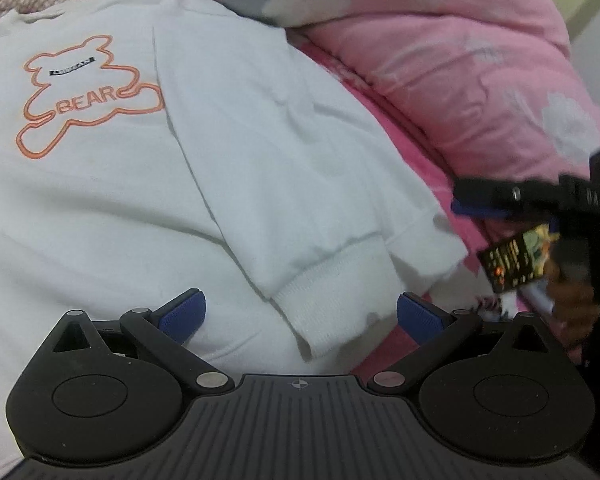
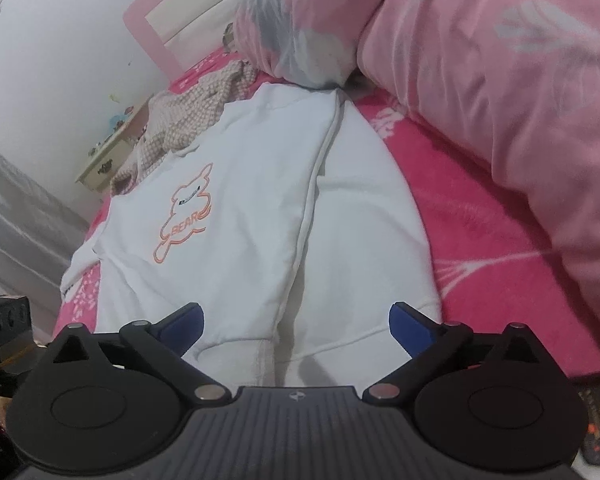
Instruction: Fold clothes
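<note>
A white sweatshirt (image 1: 100, 184) with an orange bear outline and the word BEAR (image 1: 88, 96) lies flat on a pink bed; it also shows in the right wrist view (image 2: 240, 200). One sleeve (image 1: 284, 168) is folded across the body, its ribbed cuff (image 1: 332, 296) between my left fingers. My left gripper (image 1: 300, 314) is open just above the cuff and hem. My right gripper (image 2: 296, 324) is open above the sweatshirt's lower edge, over the folded sleeve (image 2: 364, 216). Neither holds anything. The other gripper (image 1: 540, 200) shows at the right in the left wrist view.
A pink quilt (image 2: 500, 100) is heaped along the right of the bed sheet (image 2: 480, 248). A checked knit garment (image 2: 180, 120) lies beyond the sweatshirt's collar. A small cream bedside table (image 2: 108, 160) and a white wall stand at the left.
</note>
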Motion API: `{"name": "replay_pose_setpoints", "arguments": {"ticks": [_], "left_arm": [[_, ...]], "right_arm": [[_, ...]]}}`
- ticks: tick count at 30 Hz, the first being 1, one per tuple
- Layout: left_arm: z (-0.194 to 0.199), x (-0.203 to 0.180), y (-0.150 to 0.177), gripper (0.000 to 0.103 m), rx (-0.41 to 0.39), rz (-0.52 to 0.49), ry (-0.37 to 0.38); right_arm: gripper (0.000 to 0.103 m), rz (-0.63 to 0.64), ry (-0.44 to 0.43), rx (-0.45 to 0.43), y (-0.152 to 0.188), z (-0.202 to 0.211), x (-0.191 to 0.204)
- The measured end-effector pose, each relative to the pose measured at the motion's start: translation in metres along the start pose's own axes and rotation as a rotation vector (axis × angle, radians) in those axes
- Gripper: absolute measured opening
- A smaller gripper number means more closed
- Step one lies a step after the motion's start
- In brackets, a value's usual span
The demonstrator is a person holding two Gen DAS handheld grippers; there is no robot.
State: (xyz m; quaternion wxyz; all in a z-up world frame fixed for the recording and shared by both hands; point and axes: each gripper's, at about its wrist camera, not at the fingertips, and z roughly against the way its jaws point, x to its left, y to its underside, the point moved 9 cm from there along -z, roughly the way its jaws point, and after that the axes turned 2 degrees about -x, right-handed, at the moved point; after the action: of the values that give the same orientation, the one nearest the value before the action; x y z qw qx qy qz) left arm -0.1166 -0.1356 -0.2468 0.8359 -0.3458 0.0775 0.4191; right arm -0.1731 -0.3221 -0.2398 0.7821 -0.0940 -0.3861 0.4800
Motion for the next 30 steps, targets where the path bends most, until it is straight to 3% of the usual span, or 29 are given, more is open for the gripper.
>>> {"name": "replay_pose_setpoints", "arguments": {"ticks": [5, 8, 13, 16, 19, 21, 25, 30], "left_arm": [[-0.002, 0.007, -0.009, 0.100, -0.035, 0.060, -0.006], [-0.007, 0.008, -0.013, 0.093, -0.027, 0.090, -0.013], [-0.020, 0.007, -0.012, 0.057, 0.005, 0.101, -0.040], [-0.025, 0.007, -0.010, 0.050, 0.017, 0.105, -0.042], [-0.025, 0.005, -0.013, 0.039, 0.015, 0.118, -0.028], [-0.023, 0.002, -0.018, 0.033, 0.006, 0.140, -0.004], [-0.018, -0.003, -0.028, 0.015, -0.013, 0.183, 0.043], [-0.011, -0.011, -0.043, 0.011, -0.040, 0.240, 0.109]], "right_arm": [[0.101, -0.047, -0.126, 0.070, 0.003, -0.017, 0.008], [0.096, -0.095, -0.149, 0.110, -0.003, -0.033, 0.008], [0.080, -0.194, -0.173, 0.221, 0.001, -0.061, 0.001], [0.074, -0.198, -0.156, 0.279, 0.014, -0.073, 0.000], [0.060, -0.159, -0.149, 0.283, 0.016, -0.073, 0.003], [0.031, -0.173, -0.166, 0.296, 0.018, -0.073, 0.004], [0.016, -0.154, -0.186, 0.282, 0.016, -0.069, 0.010], [0.014, -0.097, -0.229, 0.163, -0.032, -0.031, 0.027]]}}
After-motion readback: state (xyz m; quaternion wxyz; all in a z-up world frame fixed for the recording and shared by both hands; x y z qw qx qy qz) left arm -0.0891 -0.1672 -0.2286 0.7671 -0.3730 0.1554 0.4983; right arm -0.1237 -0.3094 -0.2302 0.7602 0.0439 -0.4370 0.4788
